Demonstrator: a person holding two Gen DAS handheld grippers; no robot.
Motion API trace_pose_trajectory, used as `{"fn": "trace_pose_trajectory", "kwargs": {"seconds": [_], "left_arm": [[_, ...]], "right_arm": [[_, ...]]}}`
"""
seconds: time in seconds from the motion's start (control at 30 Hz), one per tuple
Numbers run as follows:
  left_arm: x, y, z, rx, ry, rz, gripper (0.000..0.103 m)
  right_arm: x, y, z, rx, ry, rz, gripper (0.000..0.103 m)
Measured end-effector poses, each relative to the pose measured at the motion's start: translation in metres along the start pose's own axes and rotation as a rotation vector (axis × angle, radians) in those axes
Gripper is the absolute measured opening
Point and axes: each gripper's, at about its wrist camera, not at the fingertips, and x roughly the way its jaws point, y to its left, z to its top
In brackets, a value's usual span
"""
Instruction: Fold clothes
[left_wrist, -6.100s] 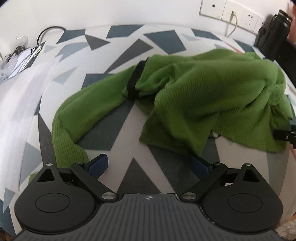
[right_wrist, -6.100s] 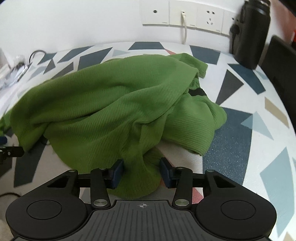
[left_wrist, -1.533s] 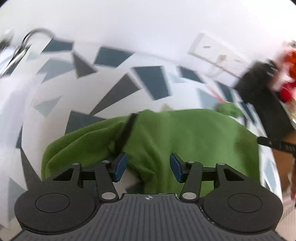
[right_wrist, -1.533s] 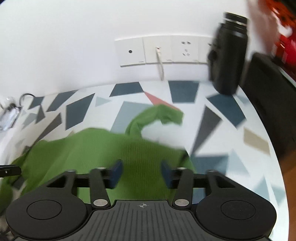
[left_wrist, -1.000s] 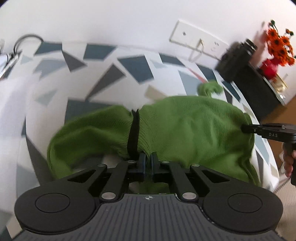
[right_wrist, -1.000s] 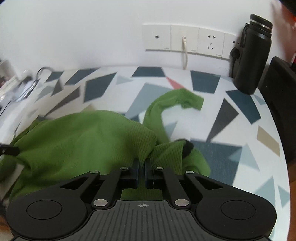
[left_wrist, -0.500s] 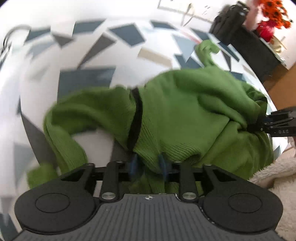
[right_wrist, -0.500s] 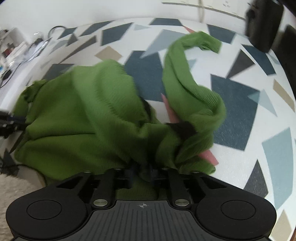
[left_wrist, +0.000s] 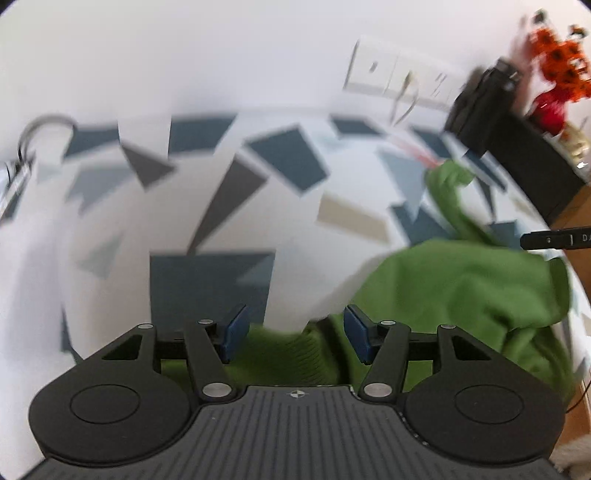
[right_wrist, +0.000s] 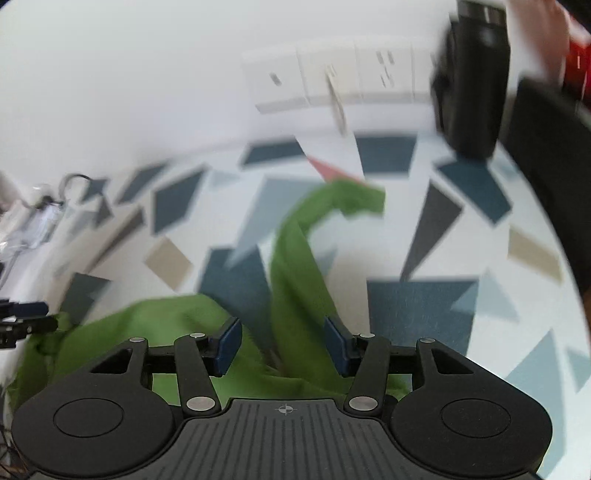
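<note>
Two grippers opening, nothing pinched: left gripper (left_wrist: 295, 334), right gripper (right_wrist: 282, 349) | green sweater (left_wrist: 461, 288) heaped on near worktop (left_wrist: 207, 273), sleeve (right_wrist: 295, 254) trailing far | judged soft, light, limp; hem corners best gripped.

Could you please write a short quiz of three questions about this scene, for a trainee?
1. True or false: the green sweater is hanging on the wall.
2. What stands beside the wall sockets: (a) black bottle, (b) kettle, (c) lamp?
3. What lies between the fingers of the right gripper?

Key
1. False: it lies on the patterned tabletop.
2. (a), the black bottle.
3. Green sweater fabric; the jaws are opening and the pads stand clear of it.
</note>
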Motion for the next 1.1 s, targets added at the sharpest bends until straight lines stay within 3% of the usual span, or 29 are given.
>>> {"fn": "trace_pose_trajectory", "kwargs": {"seconds": [0.1, 0.17, 0.2, 0.23, 0.27, 0.3, 0.33, 0.43, 0.5, 0.57, 0.63, 0.73, 0.87, 1.0, 1.1], "left_arm": [[0.009, 0.002, -0.01, -0.011, 0.043, -0.01, 0.058], [0.008, 0.002, -0.017, -0.018, 0.051, -0.028, 0.025], [0.008, 0.003, -0.018, -0.031, 0.056, -0.039, 0.014], [0.007, 0.004, -0.018, -0.04, 0.052, -0.04, 0.014], [0.005, 0.004, -0.015, -0.045, 0.035, -0.029, 0.013], [0.004, 0.005, -0.012, -0.05, 0.019, -0.017, 0.012], [0.001, 0.006, -0.008, -0.054, -0.005, 0.0, 0.012], [-0.023, 0.015, 0.016, -0.098, -0.152, 0.047, 0.012], [-0.044, 0.018, 0.025, -0.098, -0.237, 0.038, 0.012], [-0.059, 0.015, 0.025, -0.044, -0.275, 0.032, 0.012], [-0.066, 0.01, 0.012, 0.033, -0.265, 0.03, 0.012], [-0.064, 0.005, -0.02, 0.114, -0.192, 0.013, 0.012], [-0.052, 0.002, -0.067, 0.144, -0.058, -0.019, 0.012], [-0.054, 0.001, -0.087, 0.118, -0.034, -0.04, 0.015], [-0.058, 0.0, -0.084, 0.104, -0.023, -0.053, 0.027]], "right_arm": [[0.023, 0.004, -0.01, -0.028, 0.116, 0.073, 0.048], [0.027, 0.01, -0.019, -0.073, 0.143, 0.082, 0.044], [0.026, 0.015, -0.023, -0.095, 0.142, 0.078, 0.039], [0.026, 0.019, -0.026, -0.112, 0.139, 0.07, 0.021], [0.026, 0.021, -0.023, -0.11, 0.124, 0.052, 0.01], [0.026, 0.022, -0.019, -0.109, 0.11, 0.033, 0.01], [0.025, 0.023, -0.015, -0.105, 0.084, 0.011, 0.009], [0.004, 0.025, 0.014, -0.072, -0.119, -0.075, 0.008], [-0.019, 0.028, 0.026, -0.073, -0.248, -0.068, 0.008], [-0.036, 0.035, 0.027, -0.141, -0.304, -0.051, 0.006], [-0.044, 0.04, 0.021, -0.22, -0.322, -0.04, 0.006], [-0.037, 0.037, -0.008, -0.317, -0.223, -0.026, 0.006], [-0.015, 0.032, -0.059, -0.327, -0.042, 0.002, 0.006], [-0.005, 0.036, -0.094, -0.33, 0.052, -0.013, 0.006], [-0.007, 0.039, -0.1, -0.315, 0.1, -0.018, 0.011]]}}
